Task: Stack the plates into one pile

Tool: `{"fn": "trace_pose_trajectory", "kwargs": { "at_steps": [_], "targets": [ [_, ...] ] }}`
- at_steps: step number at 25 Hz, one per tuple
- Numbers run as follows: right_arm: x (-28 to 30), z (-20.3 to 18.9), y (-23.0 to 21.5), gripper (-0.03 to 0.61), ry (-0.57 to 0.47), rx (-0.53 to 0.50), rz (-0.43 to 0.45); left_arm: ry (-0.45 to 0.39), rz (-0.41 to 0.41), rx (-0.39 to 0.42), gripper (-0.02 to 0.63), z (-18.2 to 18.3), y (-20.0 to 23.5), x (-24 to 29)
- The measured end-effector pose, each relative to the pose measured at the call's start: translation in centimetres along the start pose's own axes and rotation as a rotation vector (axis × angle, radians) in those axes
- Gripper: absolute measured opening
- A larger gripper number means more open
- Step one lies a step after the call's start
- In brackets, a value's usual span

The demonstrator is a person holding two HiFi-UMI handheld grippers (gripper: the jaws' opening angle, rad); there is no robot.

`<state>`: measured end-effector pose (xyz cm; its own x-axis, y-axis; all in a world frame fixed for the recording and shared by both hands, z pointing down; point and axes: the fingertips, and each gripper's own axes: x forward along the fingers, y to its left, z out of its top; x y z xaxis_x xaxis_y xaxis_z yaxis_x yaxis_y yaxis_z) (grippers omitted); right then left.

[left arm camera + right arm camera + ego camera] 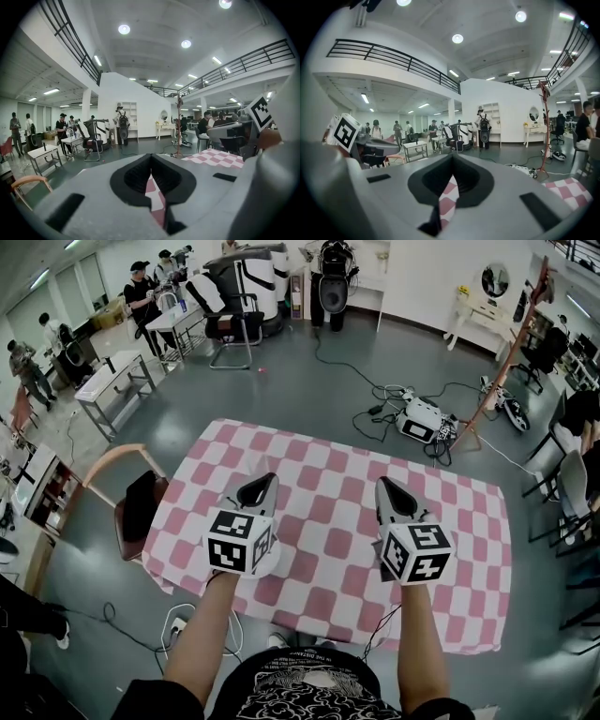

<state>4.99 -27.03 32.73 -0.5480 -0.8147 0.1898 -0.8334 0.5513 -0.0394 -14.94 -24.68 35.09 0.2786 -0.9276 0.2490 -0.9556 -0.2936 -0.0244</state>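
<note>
No plates show in any view. A table under a pink-and-white checked cloth lies in front of me with nothing on it. My left gripper hangs over the cloth's left half with its jaws shut and nothing between them. My right gripper is held over the right half, also shut and empty. In the left gripper view the left gripper's closed jaws point out over the cloth toward the room. The right gripper view shows the right gripper's closed jaws the same way, with the checked cloth at lower right.
A wooden chair with a dark seat stands at the table's left edge. A power strip and cables lie on the floor near my feet. Beyond the table are more cables and boxes, a coat stand, desks and several people.
</note>
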Motion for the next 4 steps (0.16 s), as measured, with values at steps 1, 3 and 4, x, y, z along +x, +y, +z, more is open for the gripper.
{"fn": "trace_pose_trajectory", "kwargs": {
  "at_steps": [1,3,4],
  "targets": [
    [0.01,0.01,-0.01,0.005,0.000,0.000,-0.001,0.001,-0.001,0.001,0.008,-0.01,0.00,0.03],
    [0.06,0.02,0.00,0.005,0.000,0.001,-0.002,0.002,-0.002,0.001,0.008,-0.03,0.04,0.06],
    [0.09,0.02,0.01,0.005,0.000,0.002,-0.002,0.003,-0.002,0.001,0.008,-0.03,0.07,0.07]
  ]
}}
